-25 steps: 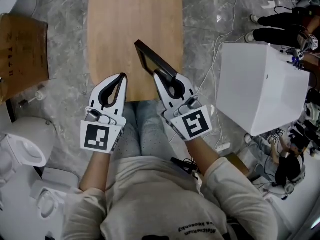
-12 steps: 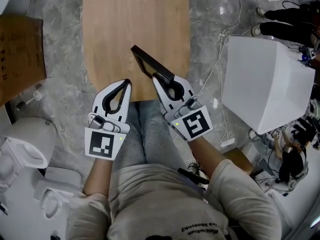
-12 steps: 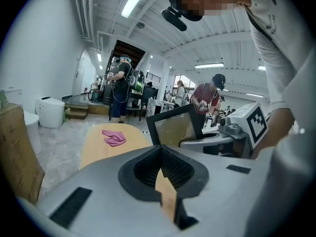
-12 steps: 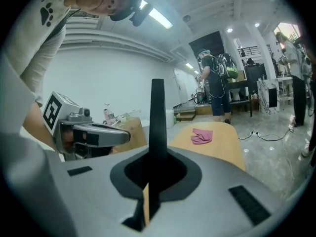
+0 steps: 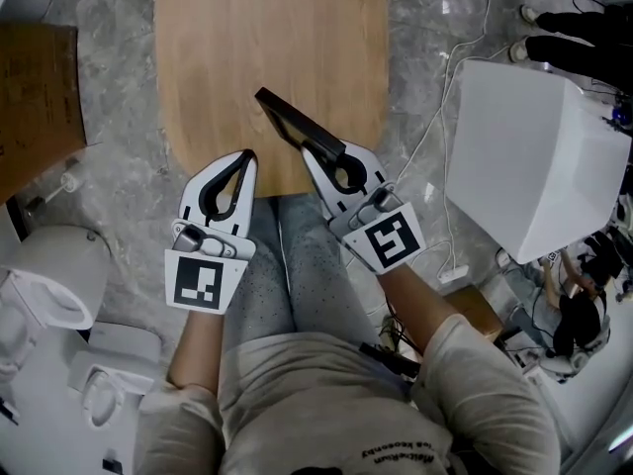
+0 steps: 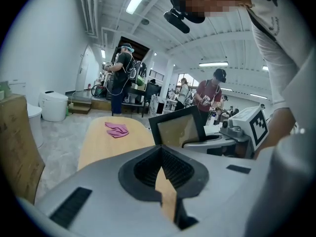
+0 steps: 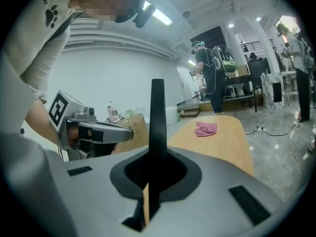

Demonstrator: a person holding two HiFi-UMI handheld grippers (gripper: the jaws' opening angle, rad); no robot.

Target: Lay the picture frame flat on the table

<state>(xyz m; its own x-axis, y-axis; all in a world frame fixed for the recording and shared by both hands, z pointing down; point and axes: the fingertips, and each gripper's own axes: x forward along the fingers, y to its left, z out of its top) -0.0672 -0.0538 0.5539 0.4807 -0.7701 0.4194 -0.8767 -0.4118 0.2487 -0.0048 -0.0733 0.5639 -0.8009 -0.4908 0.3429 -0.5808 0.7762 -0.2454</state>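
Note:
The black picture frame [image 5: 295, 125] stands tilted on edge over the near end of the wooden table [image 5: 267, 38]. My right gripper [image 5: 313, 150] is shut on its near corner. In the right gripper view the frame [image 7: 157, 115] rises edge-on between the jaws of my right gripper [image 7: 157, 151]. My left gripper [image 5: 246, 156] is shut and empty, just left of the frame at the table's near edge. The left gripper view shows my left gripper [image 6: 160, 148] with its jaws together, and beyond them the frame [image 6: 177, 128] with its brown inner panel facing me.
A pink cloth [image 6: 116, 129] lies at the table's far end. A large white box [image 5: 534, 156] stands to the right, a cardboard box [image 5: 35, 87] to the left, and white equipment [image 5: 49, 285] at lower left. Cables [image 5: 435, 117] trail over the floor. Several people stand in the background.
Both grippers have sunk toward the table's near edge, the frame going down with the right one. The pink cloth has slipped out of the top of the head view.

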